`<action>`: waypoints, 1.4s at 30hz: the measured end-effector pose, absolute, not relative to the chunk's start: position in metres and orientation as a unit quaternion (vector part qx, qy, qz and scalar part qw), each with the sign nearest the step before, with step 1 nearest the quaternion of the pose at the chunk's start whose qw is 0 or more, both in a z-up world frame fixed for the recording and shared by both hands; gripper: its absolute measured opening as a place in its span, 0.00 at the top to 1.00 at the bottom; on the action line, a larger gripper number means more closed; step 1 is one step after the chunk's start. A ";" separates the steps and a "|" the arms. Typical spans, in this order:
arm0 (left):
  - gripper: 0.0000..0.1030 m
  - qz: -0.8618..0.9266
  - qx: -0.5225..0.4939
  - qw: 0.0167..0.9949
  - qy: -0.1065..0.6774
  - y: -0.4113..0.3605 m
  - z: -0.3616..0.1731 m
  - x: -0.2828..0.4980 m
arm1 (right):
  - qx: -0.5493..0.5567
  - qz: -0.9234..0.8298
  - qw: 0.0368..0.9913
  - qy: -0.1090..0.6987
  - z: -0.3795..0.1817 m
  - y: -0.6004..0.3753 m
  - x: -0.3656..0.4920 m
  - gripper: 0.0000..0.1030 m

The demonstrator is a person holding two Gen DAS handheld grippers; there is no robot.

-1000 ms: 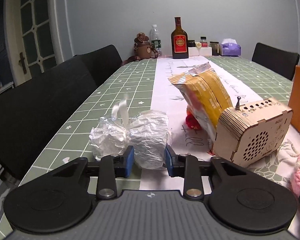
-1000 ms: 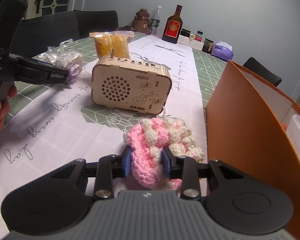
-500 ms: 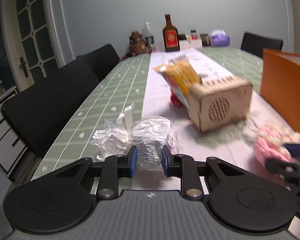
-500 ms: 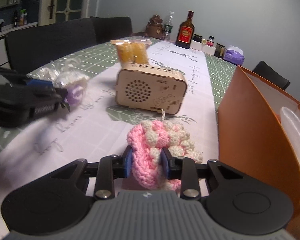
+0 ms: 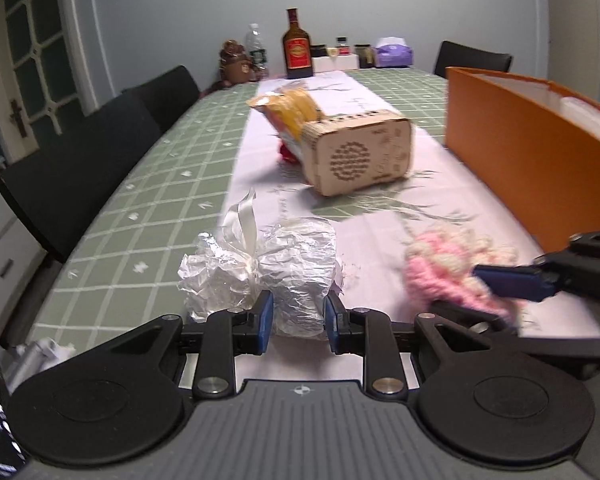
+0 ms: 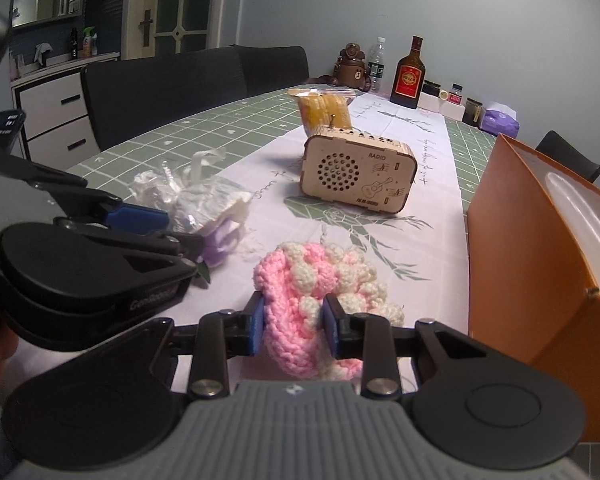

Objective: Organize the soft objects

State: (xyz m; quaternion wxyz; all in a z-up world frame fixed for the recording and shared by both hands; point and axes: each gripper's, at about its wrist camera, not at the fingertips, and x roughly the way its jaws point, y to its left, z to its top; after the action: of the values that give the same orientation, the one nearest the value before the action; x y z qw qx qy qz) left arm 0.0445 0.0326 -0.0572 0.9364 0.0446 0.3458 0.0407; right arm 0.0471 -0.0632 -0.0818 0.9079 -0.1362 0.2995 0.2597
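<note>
Pinching a light, squashy crocheted pink bundle (image 6: 300,292) mid-body, right hand-held gripper (image 6: 294,326); left hand-held gripper (image 5: 298,322) clamps crinkly cellophane-wrapped bundle (image 5: 284,268).

Pink knit (image 6: 300,304) & wrapped bundle (image 5: 292,276) (both gripped)

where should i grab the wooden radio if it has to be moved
Grip the wooden radio across its short depth, front face to back, coming from above near the middle. The box is wide and rigid, so end to end looks too broad for the jaws. Stay clear of the small antenna on its top left.
</note>
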 end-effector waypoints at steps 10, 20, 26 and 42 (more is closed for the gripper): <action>0.59 -0.064 -0.067 0.929 0.359 0.038 -0.053 0.036 | -0.144 0.254 0.908 0.300 -0.086 -0.068 0.038 0.62; 0.37 -0.107 0.048 0.950 0.291 0.040 -0.027 0.019 | -0.142 0.233 0.920 0.281 -0.077 -0.077 0.031 0.36; 0.35 -0.096 0.208 0.932 0.281 0.041 -0.031 0.033 | -0.127 0.214 0.924 0.290 -0.078 -0.084 0.035 0.32; 0.52 -0.150 0.080 0.914 0.368 0.063 -0.056 0.040 | -0.090 0.207 0.919 0.322 -0.089 -0.094 0.045 0.30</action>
State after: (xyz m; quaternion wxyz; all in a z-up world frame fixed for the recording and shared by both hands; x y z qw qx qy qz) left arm 0.0402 0.0628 -0.0564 0.9139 0.0799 0.3684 -0.1504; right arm 0.0445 -0.0939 -0.0888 0.9195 -0.0904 0.3217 0.2071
